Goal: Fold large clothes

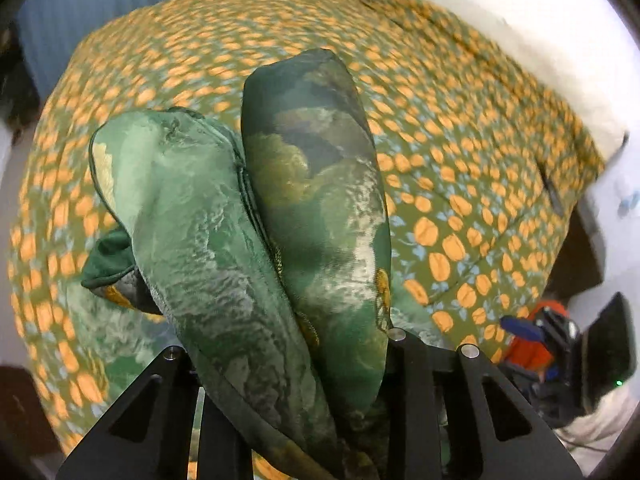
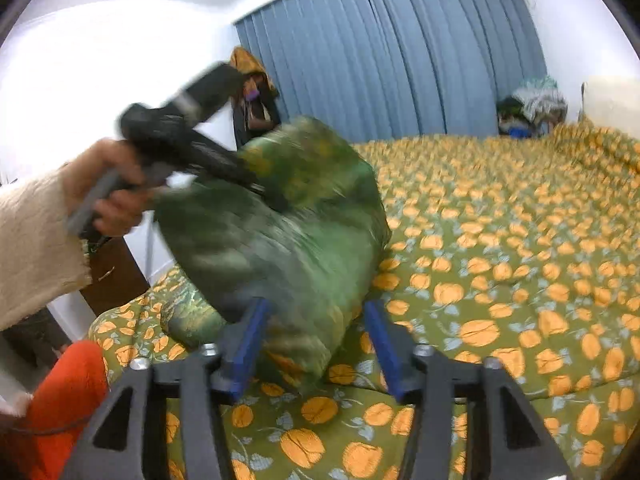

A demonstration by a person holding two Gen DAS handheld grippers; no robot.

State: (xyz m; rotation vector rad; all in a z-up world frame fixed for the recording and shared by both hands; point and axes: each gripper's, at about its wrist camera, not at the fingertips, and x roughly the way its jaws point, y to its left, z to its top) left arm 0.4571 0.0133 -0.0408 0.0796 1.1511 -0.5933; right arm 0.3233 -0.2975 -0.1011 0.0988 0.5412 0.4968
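Green cloth [image 1: 248, 240] bunches in my left gripper [image 1: 288, 344], jaws clamped on it, folds running lengthwise away over the bedspread [image 1: 460, 160]. Only the right view shows my hand [image 2: 108, 188]; my right gripper [image 2: 316, 344] stands apart, pads off the cloth.

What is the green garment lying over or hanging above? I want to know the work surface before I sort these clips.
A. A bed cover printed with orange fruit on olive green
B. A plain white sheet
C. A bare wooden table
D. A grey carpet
A: the green garment, gripped by the left gripper, hangs over a bed cover patterned with orange fruit on olive green.
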